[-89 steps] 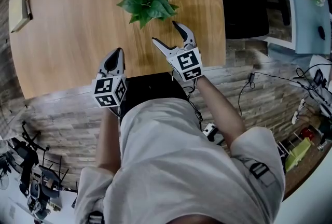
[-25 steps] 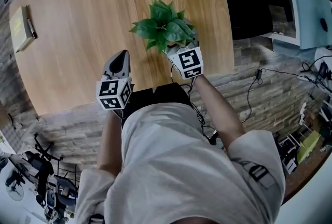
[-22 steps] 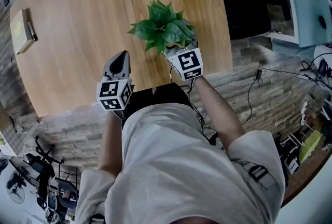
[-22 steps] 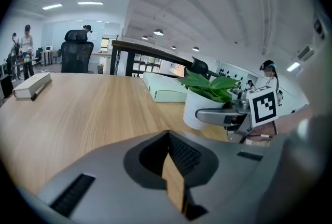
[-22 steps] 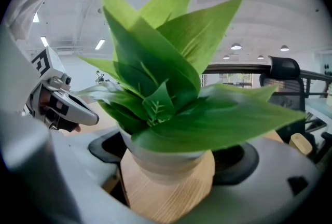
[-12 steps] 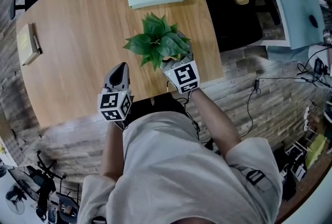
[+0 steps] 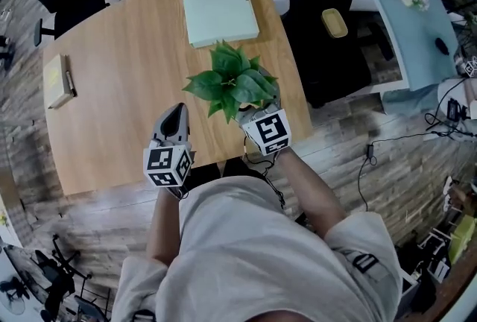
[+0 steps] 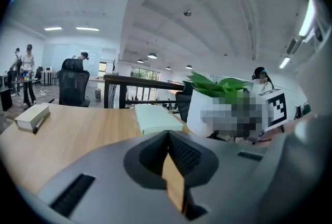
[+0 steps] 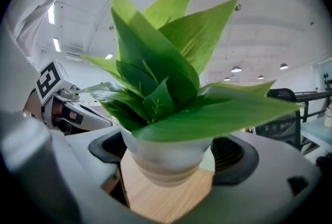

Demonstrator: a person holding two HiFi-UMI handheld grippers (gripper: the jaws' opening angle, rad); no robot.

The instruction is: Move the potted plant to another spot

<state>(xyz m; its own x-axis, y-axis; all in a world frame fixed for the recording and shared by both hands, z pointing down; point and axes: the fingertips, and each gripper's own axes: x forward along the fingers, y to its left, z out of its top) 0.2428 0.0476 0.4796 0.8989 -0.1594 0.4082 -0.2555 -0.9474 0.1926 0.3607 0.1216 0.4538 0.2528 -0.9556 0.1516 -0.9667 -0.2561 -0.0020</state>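
One potted plant (image 7: 232,82) clamped in right gripper (image 7: 255,113), left gripper (image 7: 177,111) closed, empty

I see a wooden table (image 7: 127,104) filling the upper left of the head view. Pale green flat case (image 7: 218,6) lies at top centre. Book (image 7: 57,80) with a pen (image 7: 68,79) sits at the left edge. Black chair (image 7: 328,60) upper right, with a small yellow item (image 7: 335,22) over it. Cables (image 7: 395,138) on the floor at right.

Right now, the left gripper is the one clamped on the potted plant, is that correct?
Not quite: the right gripper is the one clamped on the potted plant, as the right gripper view shows. The left gripper is shut and empty.
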